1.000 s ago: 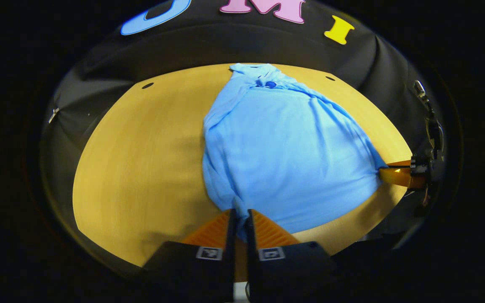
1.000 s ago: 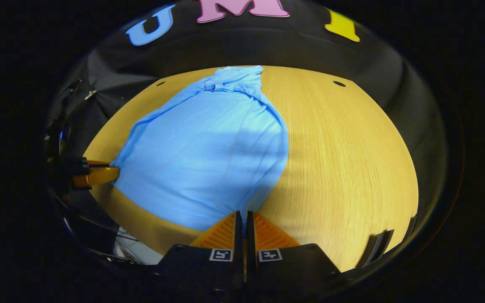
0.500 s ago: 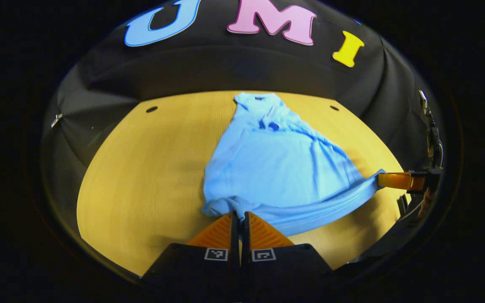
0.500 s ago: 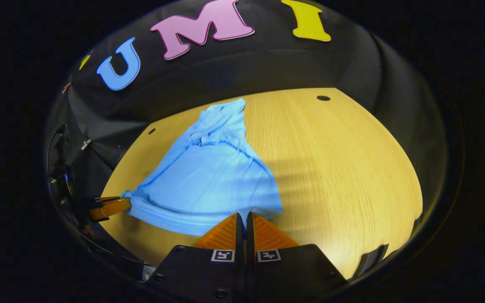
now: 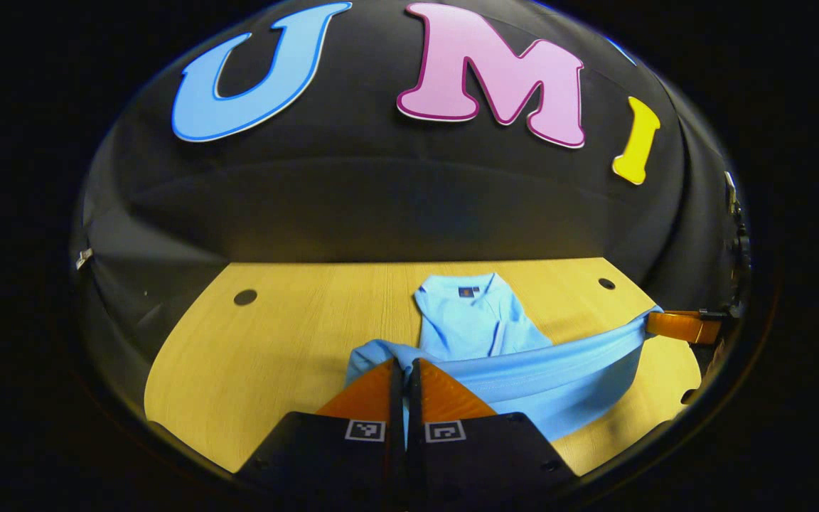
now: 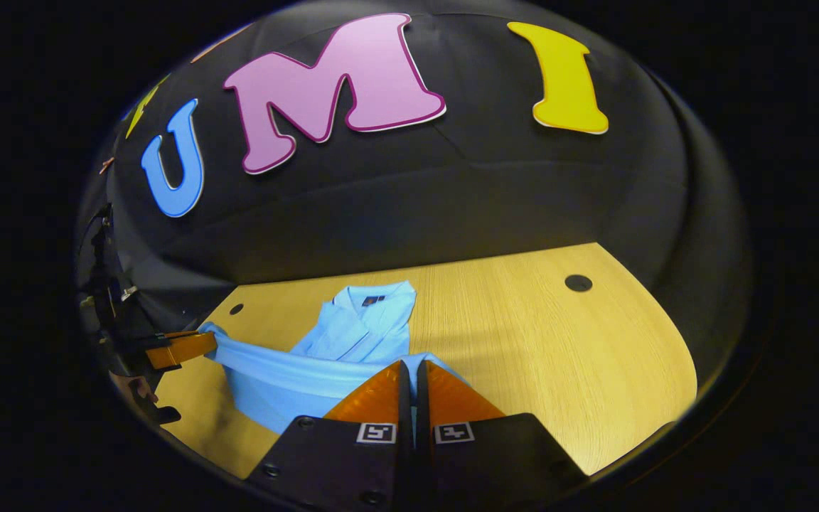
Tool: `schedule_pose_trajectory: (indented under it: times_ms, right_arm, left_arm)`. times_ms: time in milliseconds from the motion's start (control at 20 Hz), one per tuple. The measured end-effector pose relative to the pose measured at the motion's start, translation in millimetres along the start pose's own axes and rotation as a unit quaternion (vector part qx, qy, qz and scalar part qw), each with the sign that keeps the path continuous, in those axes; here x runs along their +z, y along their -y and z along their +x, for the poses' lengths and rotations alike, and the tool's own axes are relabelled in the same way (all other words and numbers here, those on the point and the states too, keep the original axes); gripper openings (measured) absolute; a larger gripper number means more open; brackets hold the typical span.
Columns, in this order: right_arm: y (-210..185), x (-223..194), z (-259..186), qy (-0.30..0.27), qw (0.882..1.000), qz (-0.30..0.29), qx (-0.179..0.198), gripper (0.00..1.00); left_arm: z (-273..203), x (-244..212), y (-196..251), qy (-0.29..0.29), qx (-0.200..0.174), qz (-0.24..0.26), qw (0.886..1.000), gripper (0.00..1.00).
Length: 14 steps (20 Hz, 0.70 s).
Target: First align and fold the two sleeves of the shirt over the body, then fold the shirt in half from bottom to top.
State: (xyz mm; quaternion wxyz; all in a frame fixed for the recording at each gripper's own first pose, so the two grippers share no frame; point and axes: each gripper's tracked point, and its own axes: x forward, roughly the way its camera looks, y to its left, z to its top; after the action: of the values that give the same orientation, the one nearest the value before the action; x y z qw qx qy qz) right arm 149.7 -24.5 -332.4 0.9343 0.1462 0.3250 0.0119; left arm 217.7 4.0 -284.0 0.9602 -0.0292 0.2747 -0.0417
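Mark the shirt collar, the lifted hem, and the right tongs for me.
shirt collar (image 5: 468, 290): left gripper view, on the neck label area.
lifted hem (image 5: 559, 364): left gripper view, middle of the stretched band.
right tongs (image 6: 410, 370): right gripper view, between the tips, clamped on the hem.

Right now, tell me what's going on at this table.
A person is folding a light blue shirt on the wooden table with two handheld tongs. The left tongs and the right tongs each pinch a corner of the bottom hem, lifted and stretched between them. The collar end lies flat on the table; the bottom-to-top fold is under way, not yet laid down.
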Motion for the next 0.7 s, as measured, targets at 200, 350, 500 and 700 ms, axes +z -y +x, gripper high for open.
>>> schedule_pose_trajectory:
  times_ms: [200, 350, 500, 700]
  right_arm:
    - [11.1, 19.6, 65.7, 0.008, 1.0, 0.002, -0.009, 0.05]
    - [17.4, 30.9, 105.5, 0.023, 1.0, 0.006, -0.017, 0.05]
    - [22.6, 44.5, 140.3, 0.037, 0.999, 0.003, -0.021, 0.05]
    - [28.1, 56.9, 186.3, 0.047, 0.999, -0.006, -0.023, 0.05]
  left_arm:
    - [62.4, 32.7, -9.5, 0.02, 0.014, 0.03, 0.999, 0.06]
    - [103.3, 46.3, -10.4, 0.03, 0.019, 0.04, 0.999, 0.06]
    - [140.4, 53.6, -12.7, 0.047, 0.028, 0.054, 0.997, 0.01]
    - [178.6, 58.1, -18.2, 0.06, 0.047, 0.065, 0.995, 0.06]
